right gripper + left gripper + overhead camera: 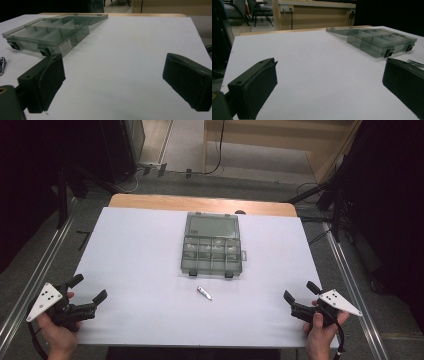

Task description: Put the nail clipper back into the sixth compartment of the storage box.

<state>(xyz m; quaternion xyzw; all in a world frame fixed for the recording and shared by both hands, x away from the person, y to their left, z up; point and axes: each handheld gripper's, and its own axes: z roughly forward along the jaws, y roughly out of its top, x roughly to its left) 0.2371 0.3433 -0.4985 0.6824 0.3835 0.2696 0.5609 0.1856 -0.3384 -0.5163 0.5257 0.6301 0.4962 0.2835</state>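
A: Where's the small metal clip [204, 293]?

B: On the table [140, 270], just in front of the clear compartment box [211, 245], nearer the person. The box sits open, its lid laid flat behind it.

A: And the hand-held grippers?

B: The left hand-held gripper [86, 296] and the right hand-held gripper [301, 293] both have their jaws spread wide, holding nothing, each well apart from the box.

A: How will the clip handle?

B: Probably light, stiff, thin and slippery. I'd pinch it across its narrow width.

Toward the top centre of the high view, an open smoky compartment box [212, 251] on a white tabletop [135, 255]; just below it, a small metal clip [204, 293].
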